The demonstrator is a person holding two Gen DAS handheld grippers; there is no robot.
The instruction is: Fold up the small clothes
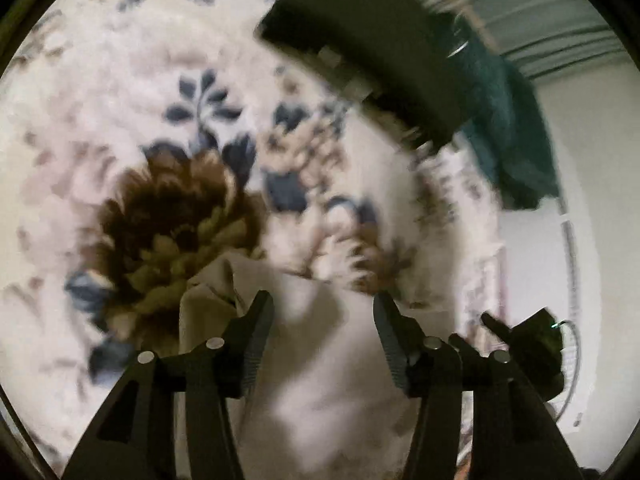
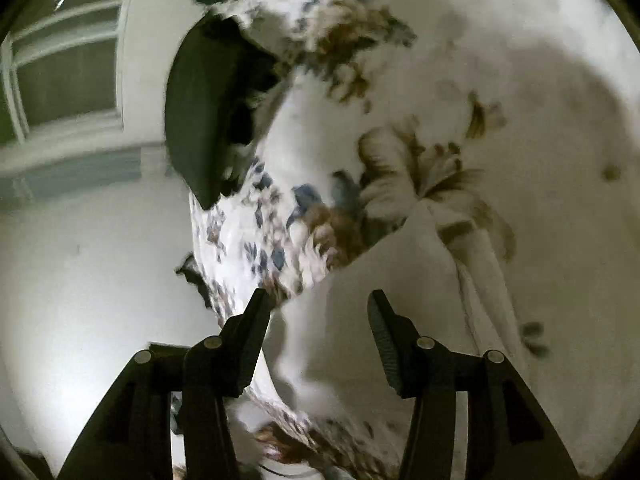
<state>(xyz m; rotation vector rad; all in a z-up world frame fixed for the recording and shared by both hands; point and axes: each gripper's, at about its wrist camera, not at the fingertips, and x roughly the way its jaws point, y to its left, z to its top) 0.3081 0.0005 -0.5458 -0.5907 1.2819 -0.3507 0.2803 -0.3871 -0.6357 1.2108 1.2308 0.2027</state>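
1. Your left gripper (image 1: 323,307) has its fingers spread, pinching nothing; the pale cloth (image 1: 304,344) lies between and below them on the floral bedspread (image 1: 120,128), one corner bunched up by the left finger. This looks like a pause between grips, not a hold.
2. Your right gripper (image 2: 318,306) likewise has its fingers spread and empty. The cloth (image 2: 400,280) spreads flat ahead of it, its long edge running away to the right.
3. Both views are blurred, so you cannot tell whether any pad touches fabric.
4. A dark folded item (image 1: 368,48) sits well apart near the far edge of the bed, with a teal cloth (image 1: 508,128) beside it hanging over the edge.
5. Nothing lies on the pale cloth; the bed edge near your right gripper limits room on that side.
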